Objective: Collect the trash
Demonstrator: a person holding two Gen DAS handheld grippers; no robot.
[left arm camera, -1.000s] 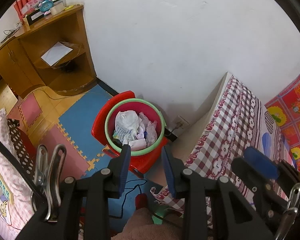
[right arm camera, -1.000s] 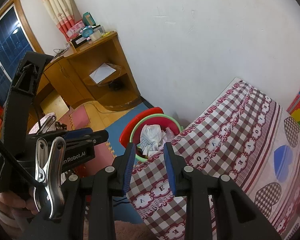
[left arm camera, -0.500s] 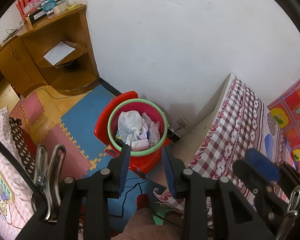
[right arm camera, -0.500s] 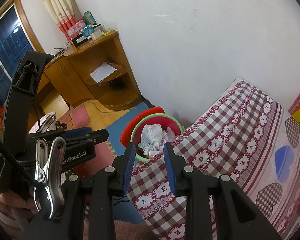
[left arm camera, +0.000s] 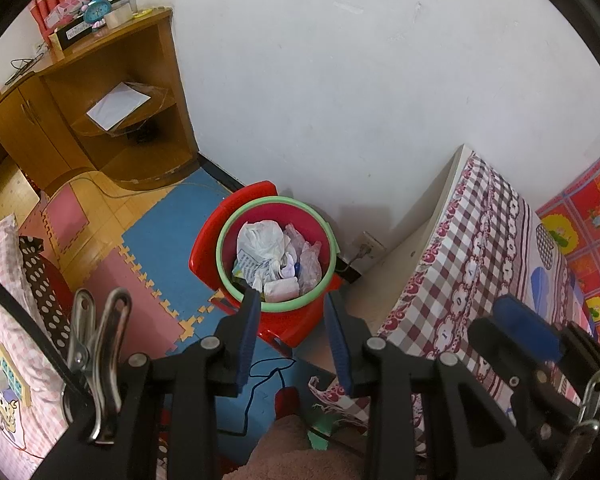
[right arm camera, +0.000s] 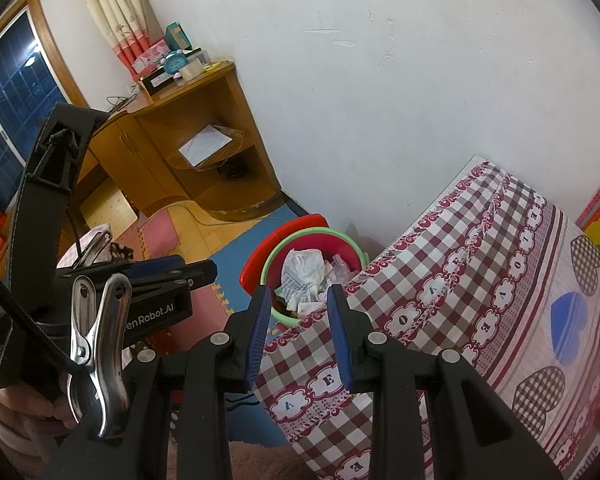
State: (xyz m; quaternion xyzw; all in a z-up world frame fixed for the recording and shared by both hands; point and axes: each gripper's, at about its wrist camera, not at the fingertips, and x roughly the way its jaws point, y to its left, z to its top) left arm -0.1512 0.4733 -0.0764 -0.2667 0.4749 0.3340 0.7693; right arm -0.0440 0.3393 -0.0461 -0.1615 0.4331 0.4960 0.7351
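Over the last second the bin [left arm camera: 275, 256] has crept a little toward the middle of the left view; the left gripper [left arm camera: 289, 312] seems to be closing in on it, jaws spread and empty. The right gripper [right arm camera: 297, 306], equally spread, hovers above the bed [right arm camera: 480, 288]. Trash [left arm camera: 268, 252] sits inside the bin on a red stool [left arm camera: 208, 240], so lifting it out looks next

From the left wrist camera, the red bin [left arm camera: 276, 256] with its green rim now sits higher and further right than a second ago, its near edge closer to the tips of the left tongs [left arm camera: 290, 336]. The wooden shelf unit [left arm camera: 112, 92] and the checked bedcover [left arm camera: 480, 264] also shift upward. From the right wrist camera, the bin [right arm camera: 312, 268] drifts only slightly right and up.
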